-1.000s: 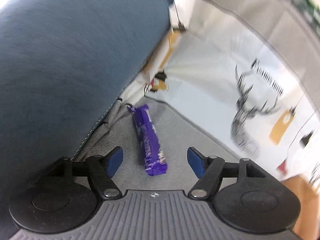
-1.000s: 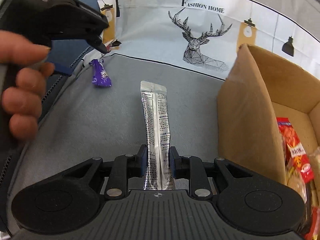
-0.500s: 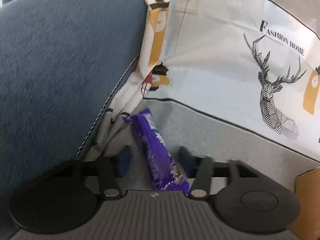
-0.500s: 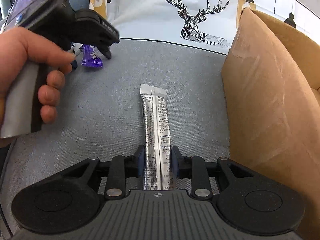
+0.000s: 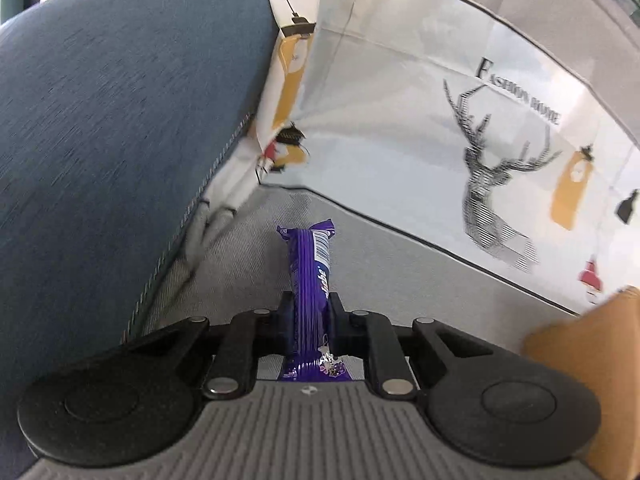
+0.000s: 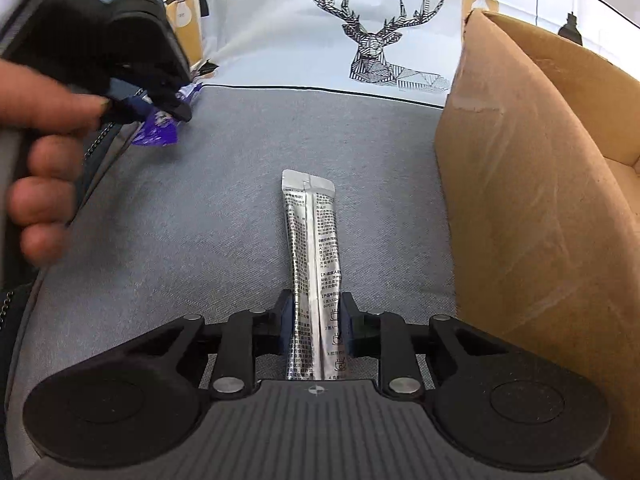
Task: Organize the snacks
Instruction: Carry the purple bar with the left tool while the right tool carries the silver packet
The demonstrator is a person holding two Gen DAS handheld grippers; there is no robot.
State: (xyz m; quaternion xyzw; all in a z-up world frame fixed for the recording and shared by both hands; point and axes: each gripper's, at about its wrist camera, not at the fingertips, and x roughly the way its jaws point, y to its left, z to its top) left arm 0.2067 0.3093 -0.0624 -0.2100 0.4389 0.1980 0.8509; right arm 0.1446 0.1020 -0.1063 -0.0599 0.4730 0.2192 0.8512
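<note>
A purple snack bar (image 5: 310, 264) stands up between the fingers of my left gripper (image 5: 310, 308), whose jaws are closing with the pads pressed on its wrapper. From the right wrist view, the left gripper (image 6: 172, 100) holds that purple bar (image 6: 158, 130) at the far left over the grey seat. My right gripper (image 6: 316, 312) grips the near end of a long silver sachet (image 6: 310, 232), its jaws closing tight on it. The sachet's far end lies on the grey fabric.
An open cardboard box (image 6: 540, 200) stands at the right, its brown corner (image 5: 592, 360) also in the left view. A white deer-print cloth (image 6: 376, 40) rises behind the grey seat (image 6: 180, 220). A blue cushion (image 5: 100, 120) fills the left. A person's hand (image 6: 40, 184) holds the left gripper.
The left gripper's open jaws came down around the purple bar and shut on it; the bar now stands upright off the seat. The right gripper kept its hold on the silver sachet.
</note>
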